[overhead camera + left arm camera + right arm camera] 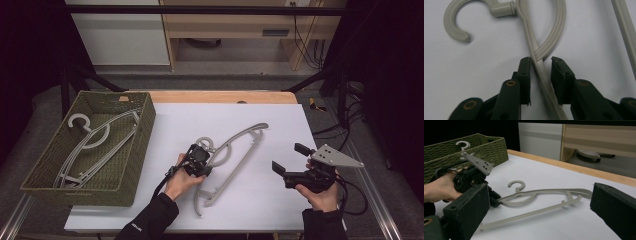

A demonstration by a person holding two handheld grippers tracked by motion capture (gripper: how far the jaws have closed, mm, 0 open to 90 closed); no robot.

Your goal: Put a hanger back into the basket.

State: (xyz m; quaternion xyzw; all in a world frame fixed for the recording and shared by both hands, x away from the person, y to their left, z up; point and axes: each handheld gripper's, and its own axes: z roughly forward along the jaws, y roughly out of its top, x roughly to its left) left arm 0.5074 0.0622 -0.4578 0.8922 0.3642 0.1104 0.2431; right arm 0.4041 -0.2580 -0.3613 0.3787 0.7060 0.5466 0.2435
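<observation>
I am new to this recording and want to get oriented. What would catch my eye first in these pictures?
First, the grey hanger lying flat in the middle of the white table, with the left hand-held gripper straddling its arm just below the hook, jaws open. Next, the green basket at the table's left edge, with another hanger inside. The right hand-held gripper is held open above the table, to the right.

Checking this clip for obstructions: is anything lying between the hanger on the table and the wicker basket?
Nothing visible does. The hanger lies on bare white table right of the basket; the left gripper straddles its arm, jaws open. One hanger already lies inside.
</observation>
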